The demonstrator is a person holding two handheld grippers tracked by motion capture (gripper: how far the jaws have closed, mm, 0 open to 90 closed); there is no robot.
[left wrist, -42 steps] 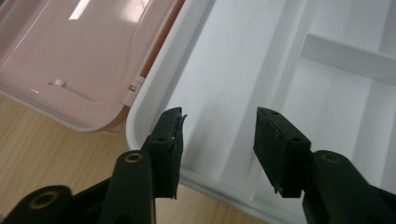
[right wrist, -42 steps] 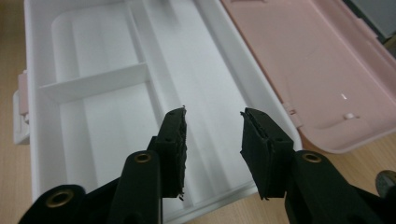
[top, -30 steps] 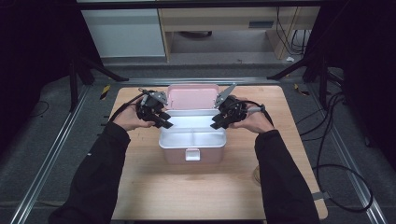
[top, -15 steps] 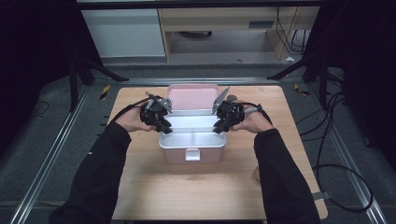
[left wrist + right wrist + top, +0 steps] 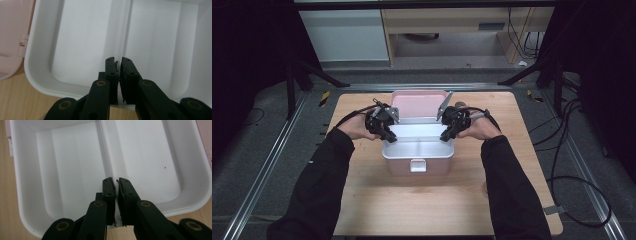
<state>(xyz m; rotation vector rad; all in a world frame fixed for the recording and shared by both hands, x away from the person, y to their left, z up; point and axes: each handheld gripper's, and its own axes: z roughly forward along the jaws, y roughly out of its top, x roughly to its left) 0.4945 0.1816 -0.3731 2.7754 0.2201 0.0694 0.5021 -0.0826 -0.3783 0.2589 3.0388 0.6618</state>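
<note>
High view: at the bottom of the frame, two dark sleeves (image 5: 319, 185) rise from the lower edge and converge toward the centre of the wooden desk (image 5: 377, 210). Just above them, at the middle of the frame, stands a pink box (image 5: 417, 162) with a white inner tray (image 5: 419, 149) and a small latch (image 5: 417, 165) on its near wall. The tray has two compartments, split by a central divider (image 5: 419, 138).

The left tongs (image 5: 388, 136) sit at the tray's left rim, centre-left of the frame, angled inward over the tray. The right tongs (image 5: 447, 134) sit at the tray's right rim, centre-right of the frame, likewise angled inward.

In the left gripper view, the left tongs (image 5: 119, 68) are closed, the jaws nearly touching with a thin slit between them and nothing gripped. Their tips lie over the divider (image 5: 125, 30), above the tray's near rim (image 5: 37, 80). In the right gripper view, the right tongs (image 5: 116, 187) are also closed on nothing, their tips at the end of the divider (image 5: 106, 150). Both compartments are white inside.

Beyond the tray, in the upper middle of the high view, the pink lid (image 5: 418, 104) stands open, tilted back from the rear edge. Farther off, at the top of the frame, a pale cabinet (image 5: 344, 35) and a wooden unit (image 5: 447, 25) stand on the floor, with black cables (image 5: 562, 150) at the right.
</note>
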